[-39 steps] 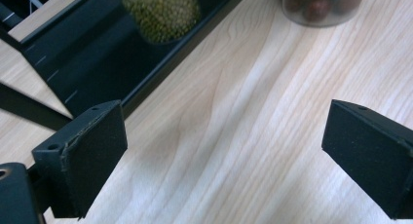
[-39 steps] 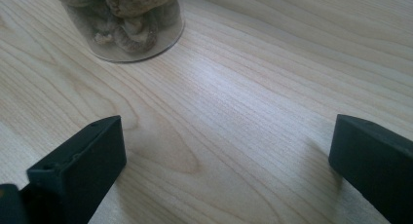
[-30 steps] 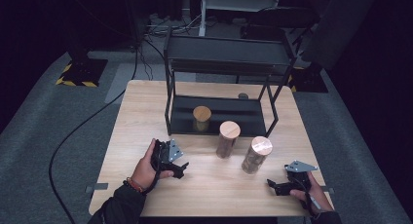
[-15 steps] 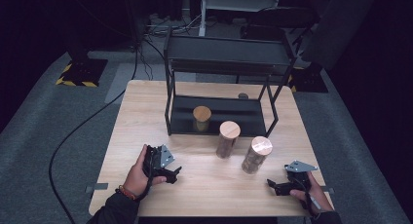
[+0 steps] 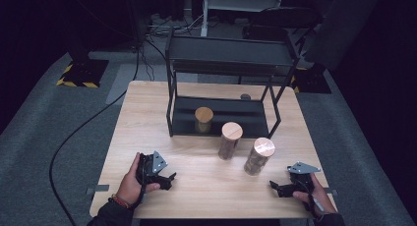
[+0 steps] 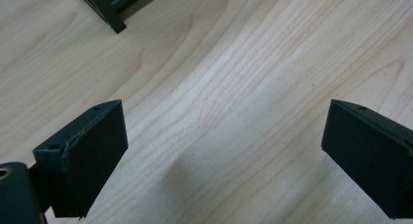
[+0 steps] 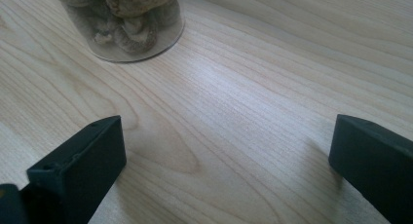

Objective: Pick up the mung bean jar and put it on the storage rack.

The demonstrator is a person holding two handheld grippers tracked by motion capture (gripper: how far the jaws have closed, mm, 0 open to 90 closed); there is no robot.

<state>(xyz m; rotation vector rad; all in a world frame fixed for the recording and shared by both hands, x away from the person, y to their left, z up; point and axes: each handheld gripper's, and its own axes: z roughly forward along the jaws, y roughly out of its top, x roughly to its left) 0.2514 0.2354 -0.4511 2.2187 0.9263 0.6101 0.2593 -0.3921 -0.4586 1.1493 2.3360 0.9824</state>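
Pale wooden bench (image 5: 206, 186) carries three jars; nearest jar (image 5: 258, 156), perhaps holding dried roots, stands before the wide right gripper (image 5: 273, 187); left gripper (image 5: 169, 181) equally wide.

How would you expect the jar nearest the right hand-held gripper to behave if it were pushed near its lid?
The jar is tall on a narrow base, so it would probably tip rather than slide. Its clear, smooth wall looks slippery and possibly fragile. The lumpy contents fill it, likely adding some weight.
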